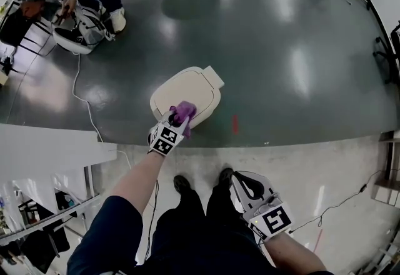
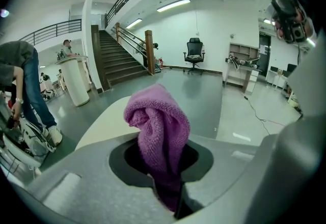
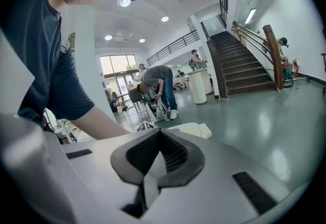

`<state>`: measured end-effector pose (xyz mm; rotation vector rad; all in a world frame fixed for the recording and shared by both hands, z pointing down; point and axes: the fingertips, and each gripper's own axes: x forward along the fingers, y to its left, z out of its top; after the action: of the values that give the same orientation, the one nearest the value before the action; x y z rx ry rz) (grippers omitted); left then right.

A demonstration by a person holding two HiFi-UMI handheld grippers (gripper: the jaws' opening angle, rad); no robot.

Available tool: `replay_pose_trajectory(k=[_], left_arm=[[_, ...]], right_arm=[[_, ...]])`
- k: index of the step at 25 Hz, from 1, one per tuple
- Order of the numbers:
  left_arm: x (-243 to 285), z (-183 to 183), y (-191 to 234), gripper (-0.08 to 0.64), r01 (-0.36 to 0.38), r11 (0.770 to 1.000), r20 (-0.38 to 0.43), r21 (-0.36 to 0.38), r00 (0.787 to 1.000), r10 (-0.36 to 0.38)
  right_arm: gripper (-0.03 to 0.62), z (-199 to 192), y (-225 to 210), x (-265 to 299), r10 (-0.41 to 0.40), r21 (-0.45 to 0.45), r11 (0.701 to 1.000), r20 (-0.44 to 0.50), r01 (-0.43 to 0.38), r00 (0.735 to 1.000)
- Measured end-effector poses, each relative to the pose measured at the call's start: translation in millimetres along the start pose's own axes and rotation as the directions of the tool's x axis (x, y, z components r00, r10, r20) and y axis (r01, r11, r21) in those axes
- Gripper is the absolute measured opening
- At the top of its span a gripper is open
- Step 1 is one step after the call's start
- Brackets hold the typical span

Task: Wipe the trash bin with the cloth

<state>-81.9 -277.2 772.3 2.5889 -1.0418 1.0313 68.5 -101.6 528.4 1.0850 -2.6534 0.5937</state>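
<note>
Purple terry cloth [image 1: 183, 111] bunches out of the left gripper [image 1: 177, 119], whose jaws are pinched on its lower end. In the left gripper view the fabric stands up from between the tips as a folded wad, and nothing else is in them. The cream trash bin [image 1: 187, 89] stands lid-down-shut on the dark grey floor [image 1: 281, 49], just ahead of the person's feet. The wad sits over the near edge of the lid, at the rim closest to the person. Whether it presses on the plastic or hangs just above it cannot be told from here. I judge that the wiping step itself is in hand, at the near rim, though no view shows how much of the bin has been covered. The next move calls for laying the wad flat on the lid and drawing it across toward the far, hinged side, with the pinch held firm enough that the cloth does not drag loose. After the lid come the bin's walls, which the left arm would have to drop lower to reach. The right gripper [image 1: 244, 181] takes no part. It hangs by the person's right leg, well apart from the bin, with its jaws pressed together on nothing, as the right gripper view shows plainly.
</note>
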Motion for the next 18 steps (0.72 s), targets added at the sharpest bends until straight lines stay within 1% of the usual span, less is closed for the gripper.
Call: replay_pose_trajectory(k=[6, 12, 18], left_arm=[[10.9, 5.1, 50.2, 0.067, -0.068, 0.997, -0.02, 0.023, 0.997, 0.069], [22.6, 11.4, 97.5, 0.067, -0.117, 0.992, -0.045, 0.049, 0.992, 0.119], [30.2, 12.5, 127.9, 0.067, -0.164, 0.986, -0.063, 0.029, 0.984, 0.166]], right_arm=[[0.011, -2.4, -2.1, 0.8, -0.002, 0.004, 1.0, -0.007, 0.002, 1.0], [0.011, -9.7, -11.2, 6.3, -0.019, 0.023, 1.0, -0.014, 0.019, 1.0], [0.011, -14.7, -17.1, 11.3, -0.025, 0.032, 0.999, -0.019, 0.026, 0.999]])
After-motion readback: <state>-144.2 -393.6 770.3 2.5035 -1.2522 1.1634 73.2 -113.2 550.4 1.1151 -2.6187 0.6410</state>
